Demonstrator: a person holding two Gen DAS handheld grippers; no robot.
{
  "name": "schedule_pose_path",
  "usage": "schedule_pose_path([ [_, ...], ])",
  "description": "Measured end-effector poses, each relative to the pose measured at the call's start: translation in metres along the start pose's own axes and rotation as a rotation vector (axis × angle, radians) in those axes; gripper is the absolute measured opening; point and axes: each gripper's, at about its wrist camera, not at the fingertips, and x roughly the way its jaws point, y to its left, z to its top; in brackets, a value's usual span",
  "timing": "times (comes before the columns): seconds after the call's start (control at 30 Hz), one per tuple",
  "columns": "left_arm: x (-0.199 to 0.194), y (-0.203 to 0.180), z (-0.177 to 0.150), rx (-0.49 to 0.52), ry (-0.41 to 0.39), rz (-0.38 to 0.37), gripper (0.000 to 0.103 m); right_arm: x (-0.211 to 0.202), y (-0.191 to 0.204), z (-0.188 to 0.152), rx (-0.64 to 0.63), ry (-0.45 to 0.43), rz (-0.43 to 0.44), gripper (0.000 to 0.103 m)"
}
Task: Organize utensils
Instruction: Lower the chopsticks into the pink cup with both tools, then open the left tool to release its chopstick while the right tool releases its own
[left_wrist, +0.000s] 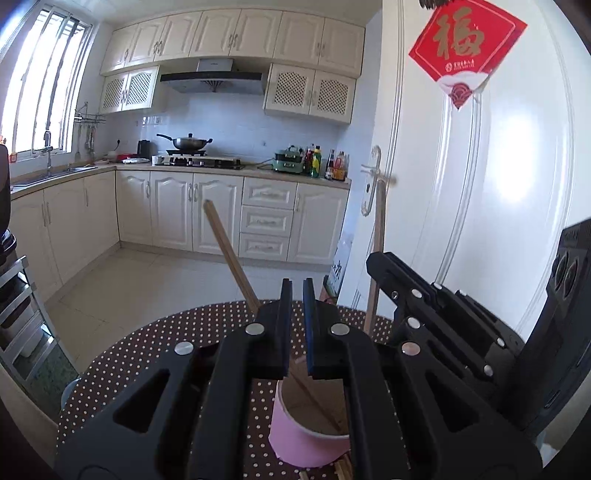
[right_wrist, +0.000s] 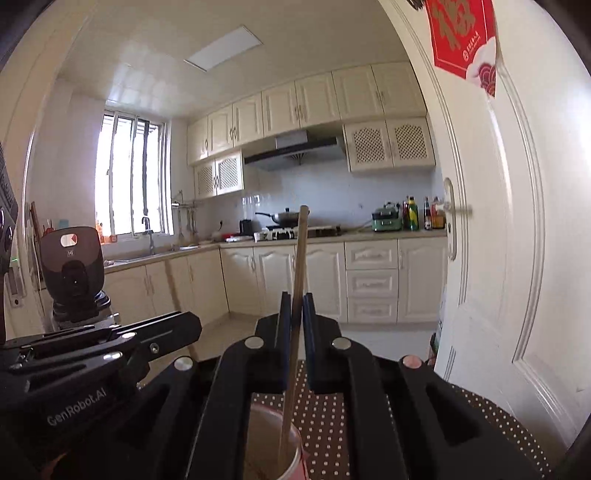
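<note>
The right hand-held gripper (right_wrist: 295, 306) pinches one wooden chopstick (right_wrist: 298, 266), whose lower end dips into the paper cup (right_wrist: 266, 443) on the dotted tabletop (right_wrist: 332, 424). Left of the cup sits the left hand-held gripper (right_wrist: 184, 325).

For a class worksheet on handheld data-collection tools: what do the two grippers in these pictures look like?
Both are matte black plastic with triangular cut-outs and round silver pivot pins. The left gripper and right gripper each have two flat, narrow fingers lined with dark blue pads. The left gripper's body reads "GenRobot.AI" in white. No cables or sleeves show.
</note>
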Motion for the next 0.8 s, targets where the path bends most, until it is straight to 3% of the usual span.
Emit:
schedule_pose_path([
  [0.07,-0.001,-0.002,-0.004,0.021,0.006,0.005,0.007,-0.002,0.001,-0.002,-0.012,0.024,0.001,0.009],
  [0.13,-0.004,-0.004,-0.007,0.034,0.0,0.012,0.007,-0.007,0.001,-0.004,-0.014,0.031,0.001,0.016],
  [0.2,-0.009,-0.004,-0.01,0.035,-0.007,0.01,0.007,-0.012,0.0,-0.004,-0.008,0.033,0.005,0.033],
  [0.3,-0.011,-0.005,-0.012,0.039,-0.002,0.021,0.007,-0.024,-0.001,-0.006,-0.008,0.022,0.0,0.041],
  [0.5,-0.018,-0.005,-0.02,0.045,0.033,0.031,0.007,-0.042,-0.002,-0.01,-0.01,0.026,-0.015,0.055],
  [0.8,-0.038,-0.009,-0.035,0.061,0.073,0.031,0.007,-0.068,-0.001,-0.016,0.008,0.049,-0.018,0.066],
])
